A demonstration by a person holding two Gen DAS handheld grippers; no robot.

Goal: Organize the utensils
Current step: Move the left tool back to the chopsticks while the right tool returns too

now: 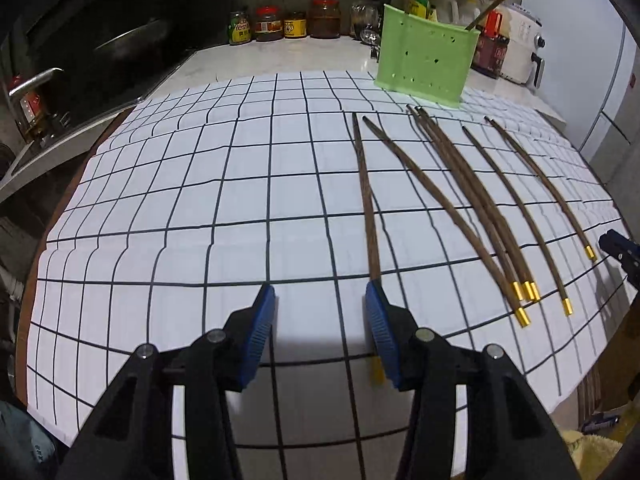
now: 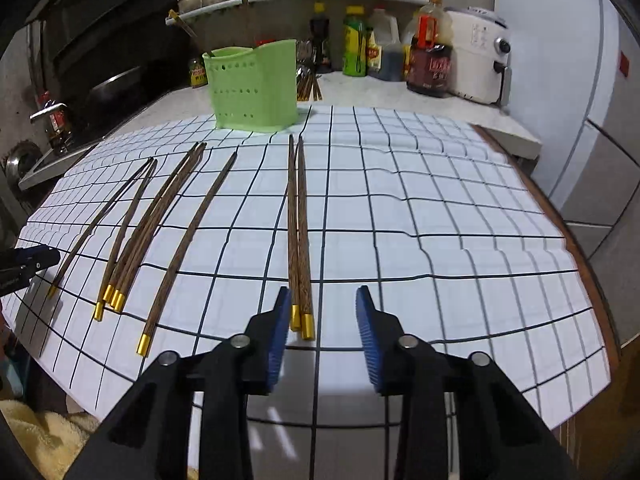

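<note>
my left tongs (image 1: 320,320) and right tongs (image 2: 323,320) both hang released over the grid mat (image 1: 200,200). the chopsticks (image 2: 300,232) lie lengthwise, gold ends near me, tips toward the far green holder (image 2: 256,88).

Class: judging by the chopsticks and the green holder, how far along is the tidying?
Done: a couple of chopsticks stand in the green holder.
In hand: nothing; left gripper and right gripper are open above the mat.
Left: the loose chopsticks on the grid mat.
</note>
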